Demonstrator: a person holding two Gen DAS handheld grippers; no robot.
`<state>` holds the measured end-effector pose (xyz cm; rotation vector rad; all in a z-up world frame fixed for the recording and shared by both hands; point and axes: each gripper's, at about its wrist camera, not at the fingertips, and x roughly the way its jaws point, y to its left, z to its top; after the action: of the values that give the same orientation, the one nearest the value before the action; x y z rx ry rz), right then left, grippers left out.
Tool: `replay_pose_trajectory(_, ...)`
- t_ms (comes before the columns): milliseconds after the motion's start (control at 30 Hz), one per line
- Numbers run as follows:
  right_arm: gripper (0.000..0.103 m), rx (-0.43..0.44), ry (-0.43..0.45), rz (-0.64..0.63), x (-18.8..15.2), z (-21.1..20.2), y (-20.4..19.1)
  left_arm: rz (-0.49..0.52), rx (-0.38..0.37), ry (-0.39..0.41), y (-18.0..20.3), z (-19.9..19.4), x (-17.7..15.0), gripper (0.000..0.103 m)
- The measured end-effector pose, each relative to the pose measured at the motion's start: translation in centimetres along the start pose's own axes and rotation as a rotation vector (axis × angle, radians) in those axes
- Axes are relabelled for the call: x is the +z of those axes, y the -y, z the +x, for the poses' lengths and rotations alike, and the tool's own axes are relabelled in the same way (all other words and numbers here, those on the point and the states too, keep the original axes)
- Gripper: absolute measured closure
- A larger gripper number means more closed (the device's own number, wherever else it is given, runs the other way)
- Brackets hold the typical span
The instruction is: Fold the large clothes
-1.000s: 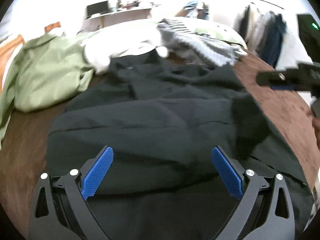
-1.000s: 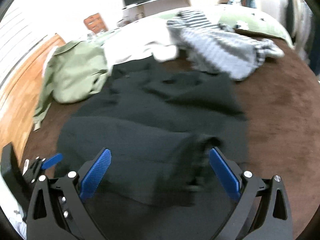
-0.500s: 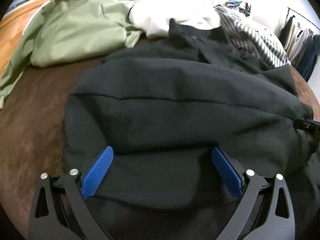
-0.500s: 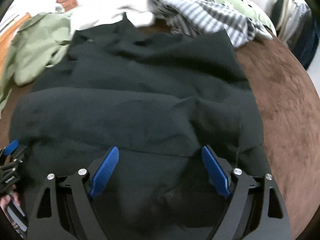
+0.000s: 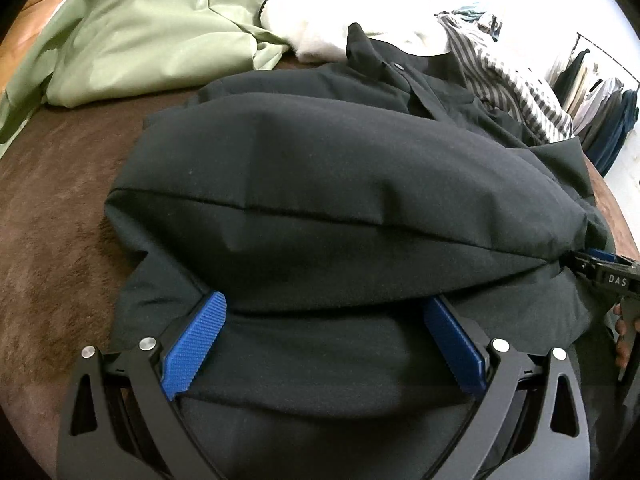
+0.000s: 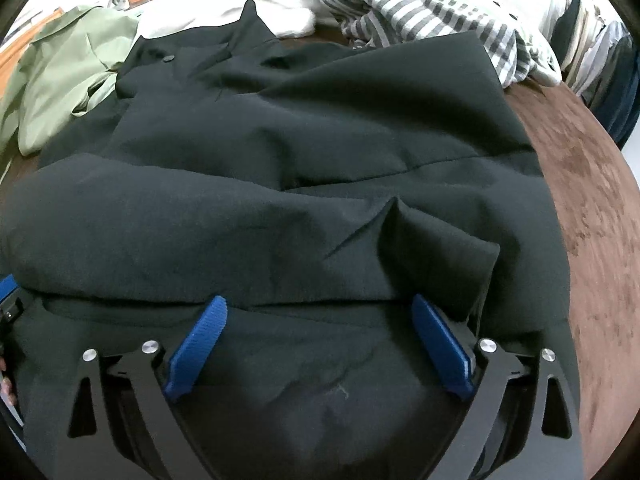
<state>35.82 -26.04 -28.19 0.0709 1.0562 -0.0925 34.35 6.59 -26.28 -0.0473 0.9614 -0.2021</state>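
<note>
On the brown bed (image 5: 52, 216), the black garment (image 5: 320, 184) lies doubled over. Left claw (image 5: 324, 312) spread wide, right claw (image 6: 320, 314) released too, both low over its near fold. Green shirt (image 5: 132, 32) bunched just beyond.

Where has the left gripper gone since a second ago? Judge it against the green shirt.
Yes: the left gripper has pushed forward over the black garment, toward the green shirt, which now looms larger and nearer.
</note>
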Motion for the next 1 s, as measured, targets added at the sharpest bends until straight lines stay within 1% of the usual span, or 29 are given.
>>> replay_pose_trajectory(167,0.009,0.000,0.008,0.003,0.0,-0.3,-0.1,0.004,0.011,0.000,0.2,-0.1,0.0,0.006)
replay_pose_trajectory(233,0.008,0.002,0.010,0.000,0.0,-0.6,-0.2,0.016,0.029,0.000,0.5,-0.2,0.1,0.006)
replay_pose_trajectory(300,0.007,0.029,-0.005,0.021,-0.2,-1.4,0.0,0.026,0.051,-0.003,0.9,-0.6,0.3,0.006)
replay_pose_trajectory(333,0.007,0.053,-0.003,0.033,-0.3,-2.0,0.1,0.027,0.060,-0.006,1.1,-0.9,0.4,0.006)
replay_pose_trajectory(400,0.007,0.061,0.012,0.036,-0.5,-3.4,0.2,0.020,0.065,-0.006,1.3,-1.8,0.6,0.006)
replay_pose_trajectory(500,0.007,0.075,0.039,0.042,-0.9,-5.9,0.3,0.009,0.058,0.001,1.7,-3.9,0.7,0.006)
replay_pose_trajectory(700,0.007,0.107,0.062,0.031,-2.6,-11.2,0.2,0.039,0.054,0.047,2.6,-9.6,-0.3,0.006)
replay_pose_trajectory(833,0.007,0.112,0.098,-0.010,-4.3,-14.9,-0.1,0.023,0.068,0.068,2.7,-13.8,-1.8,0.006)
replay_pose_trajectory(900,0.007,0.115,0.106,-0.024,-5.3,-16.8,-0.1,0.009,0.061,0.063,2.7,-15.6,-2.7,0.006)
replay_pose_trajectory(1000,0.007,0.123,0.134,-0.045,-7.0,-19.7,0.0,0.022,0.079,0.077,3.0,-18.6,-4.3,0.006)
